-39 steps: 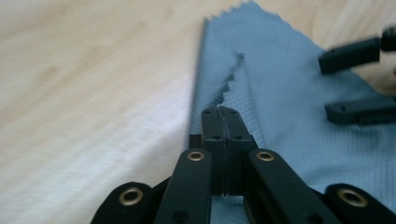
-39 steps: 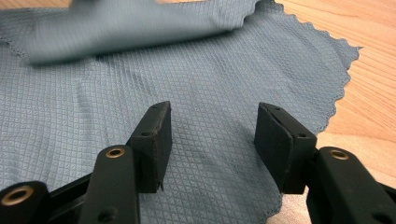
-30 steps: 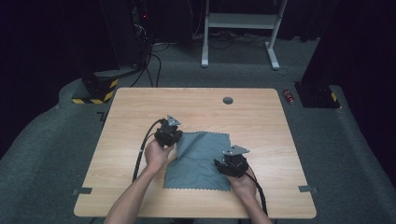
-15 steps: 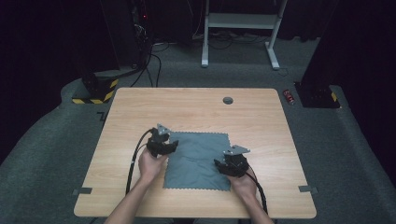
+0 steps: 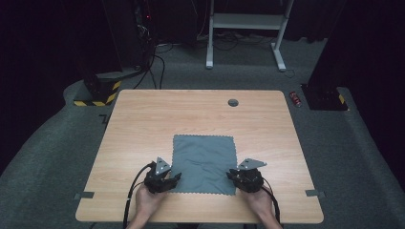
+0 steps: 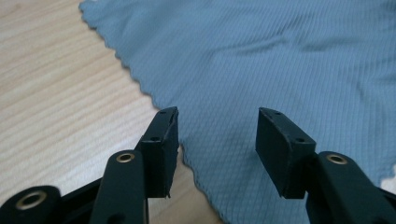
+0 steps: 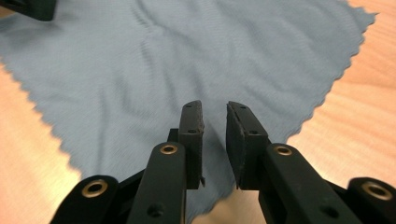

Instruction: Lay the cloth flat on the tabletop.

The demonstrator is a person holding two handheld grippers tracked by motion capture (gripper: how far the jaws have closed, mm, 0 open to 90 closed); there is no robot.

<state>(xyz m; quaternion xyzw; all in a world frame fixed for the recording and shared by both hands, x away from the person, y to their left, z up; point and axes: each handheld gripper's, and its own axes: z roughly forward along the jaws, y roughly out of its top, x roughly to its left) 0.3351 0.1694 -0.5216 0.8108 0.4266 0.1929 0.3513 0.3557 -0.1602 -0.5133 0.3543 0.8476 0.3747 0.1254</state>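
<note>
Both grippers stood at the near corners of the grey cloth (image 5: 204, 163) on the wooden table (image 5: 143, 119). Left gripper (image 6: 217, 122) was open over its corner. Right gripper (image 7: 215, 116) had just been closing, its jaws narrowly apart above the cloth edge, nothing pinched.

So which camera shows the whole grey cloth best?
The high view: the grey cloth lies flat, all four edges visible on the table. The left and right gripper views show close-up near corners with zigzag edges.
</note>
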